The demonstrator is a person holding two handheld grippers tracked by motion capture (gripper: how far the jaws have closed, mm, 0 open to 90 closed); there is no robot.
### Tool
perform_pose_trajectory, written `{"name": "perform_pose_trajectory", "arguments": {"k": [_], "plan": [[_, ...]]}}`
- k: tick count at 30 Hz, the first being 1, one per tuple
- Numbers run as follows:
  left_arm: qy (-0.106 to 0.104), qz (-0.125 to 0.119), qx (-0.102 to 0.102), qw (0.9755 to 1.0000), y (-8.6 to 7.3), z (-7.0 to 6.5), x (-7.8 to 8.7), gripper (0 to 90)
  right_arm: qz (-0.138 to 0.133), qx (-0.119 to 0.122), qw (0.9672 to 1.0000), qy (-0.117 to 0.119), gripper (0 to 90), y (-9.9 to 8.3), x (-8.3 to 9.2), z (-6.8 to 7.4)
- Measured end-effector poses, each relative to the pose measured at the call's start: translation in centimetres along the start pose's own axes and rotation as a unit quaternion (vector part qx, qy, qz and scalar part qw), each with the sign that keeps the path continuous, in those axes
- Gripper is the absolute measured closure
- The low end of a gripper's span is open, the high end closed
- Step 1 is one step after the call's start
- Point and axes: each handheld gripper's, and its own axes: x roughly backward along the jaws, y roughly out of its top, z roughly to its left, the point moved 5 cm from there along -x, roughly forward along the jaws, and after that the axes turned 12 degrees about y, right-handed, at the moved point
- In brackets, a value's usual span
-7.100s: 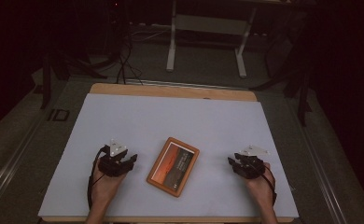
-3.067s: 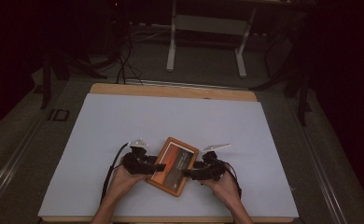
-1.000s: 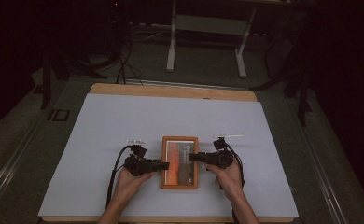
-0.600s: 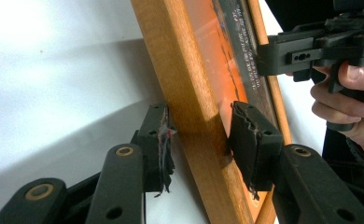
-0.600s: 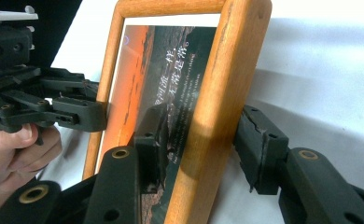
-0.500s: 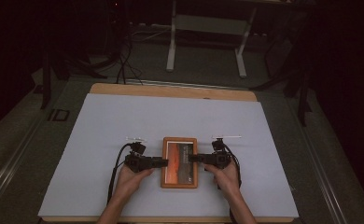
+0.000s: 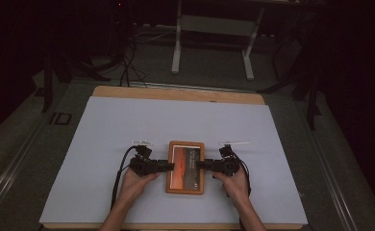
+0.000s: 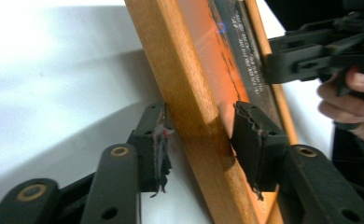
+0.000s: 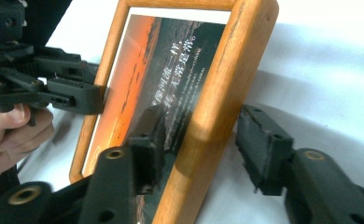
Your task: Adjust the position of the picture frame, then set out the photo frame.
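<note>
A wooden picture frame (image 7: 186, 166) holding an orange sunset print with pale lettering lies flat on the white table cover (image 7: 128, 125), square to its edges. My left gripper (image 7: 170, 166) comes in from the frame's left side. In the left gripper view (image 8: 199, 133) both pads press on the left rail (image 8: 194, 107). My right gripper (image 7: 199, 165) straddles the right rail. In the right gripper view (image 9: 201, 140) one pad rests over the print (image 9: 171, 93) and the other stands slightly clear of the rail's outer edge.
The white cover runs wide to the left, right and back of the frame, with a wooden table edge (image 7: 176, 93) at the far side. A grey metal stand (image 7: 212, 24) and cables (image 7: 128, 57) sit on the dark floor beyond.
Seven seconds ago both grippers lay apart from the tilted frame. They closed in on its two sides and turned it square. Over the last second it has stayed still.
</note>
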Motion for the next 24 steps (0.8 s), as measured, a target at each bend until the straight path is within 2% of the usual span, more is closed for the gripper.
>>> {"name": "perform_pose_trajectory", "arguments": {"k": [2,6,11,15,17,18,22,24], "plan": [[0.011,-0.003,-0.005,0.9999,0.0,0.1,0.2,50.0,-0.006,0.010,0.9999,0.004,49.8,0.0,0.4,0.1],[0.028,-0.016,-0.022,0.9992,-0.2,0.1,0.8,46.5,-0.024,0.032,0.9992,-0.003,48.3,0.1,1.4,0.1],[0.064,-0.038,-0.055,0.9957,-0.5,-0.3,2.0,46.4,-0.050,0.047,0.9974,-0.021,50.5,0.4,2.1,0.2],[0.079,-0.062,-0.060,0.9931,-0.6,-0.2,3.0,45.9,-0.051,0.075,0.9952,-0.039,51.8,0.4,2.2,0.5],[0.086,-0.072,-0.062,0.9917,-0.5,0.0,3.3,46.1,-0.034,0.079,0.9949,-0.052,53.3,0.3,2.1,0.4],[0.089,-0.075,-0.060,0.9913,-0.4,0.1,3.4,46.2,-0.026,0.083,0.9943,-0.062,53.2,0.2,2.0,0.4],[0.107,-0.084,-0.058,0.9890,-0.2,0.6,4.0,46.3,-0.014,0.096,0.9923,-0.077,51.6,0.1,1.9,0.4],[0.118,-0.087,-0.064,0.9872,-0.2,0.6,4.3,46.4,-0.011,0.110,0.9900,-0.087,49.2,0.3,1.9,0.5]]}}
